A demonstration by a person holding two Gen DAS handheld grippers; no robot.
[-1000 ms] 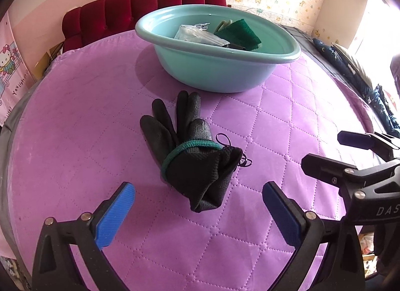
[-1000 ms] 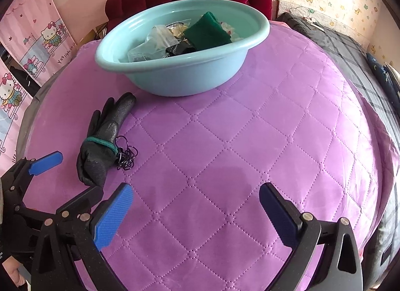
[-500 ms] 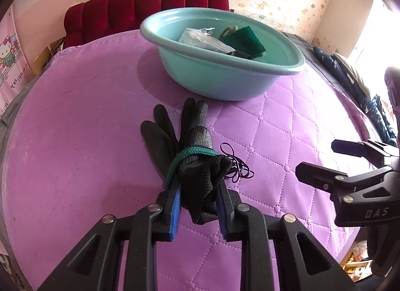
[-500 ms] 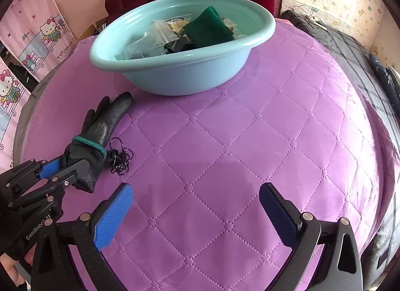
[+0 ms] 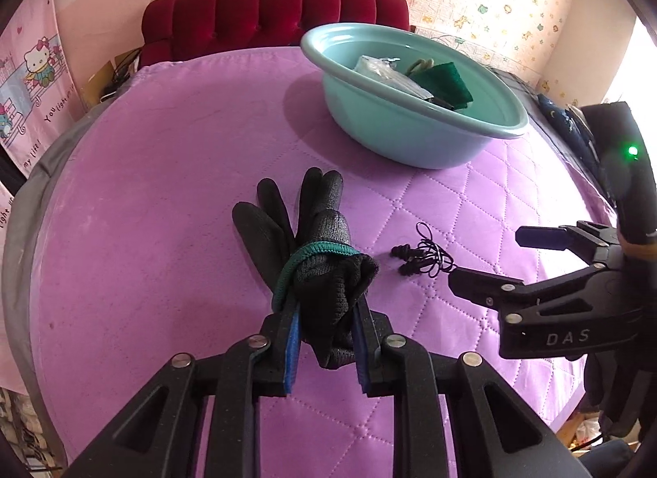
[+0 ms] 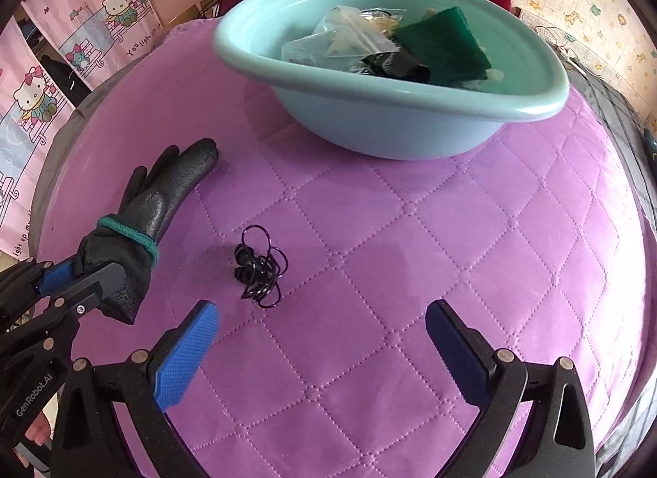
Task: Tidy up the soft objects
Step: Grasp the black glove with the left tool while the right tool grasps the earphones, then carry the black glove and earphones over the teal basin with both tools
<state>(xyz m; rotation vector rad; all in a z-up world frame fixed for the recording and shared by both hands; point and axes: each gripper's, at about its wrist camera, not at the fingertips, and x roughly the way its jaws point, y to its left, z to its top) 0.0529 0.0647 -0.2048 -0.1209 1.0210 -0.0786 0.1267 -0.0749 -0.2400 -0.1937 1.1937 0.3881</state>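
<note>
A black glove (image 5: 312,248) with a green cuff band lies on the purple quilt, its fingers toward the basin. My left gripper (image 5: 326,326) is shut on the glove's cuff end; the same grip shows in the right wrist view, where the glove (image 6: 152,207) lies at the left with the left gripper (image 6: 78,276) on it. A tangle of black corded earplugs (image 6: 258,268) sits just right of the glove, also seen as earplugs (image 5: 423,260). My right gripper (image 6: 320,338) is open above the quilt, close in front of the earplugs, with nothing between its blue pads.
A teal plastic basin (image 6: 529,108) stands at the far side, holding a green cloth (image 6: 443,42), clear plastic bags and small dark items. A red tufted headboard (image 5: 271,14) is behind it. The purple quilt (image 6: 451,231) drops off at its edges; dark bedding lies at the right.
My left gripper closed from wide open onto the glove's cuff, then pulled the glove left, uncovering the earplugs. My right gripper moved left and closer to the earplugs, still open.
</note>
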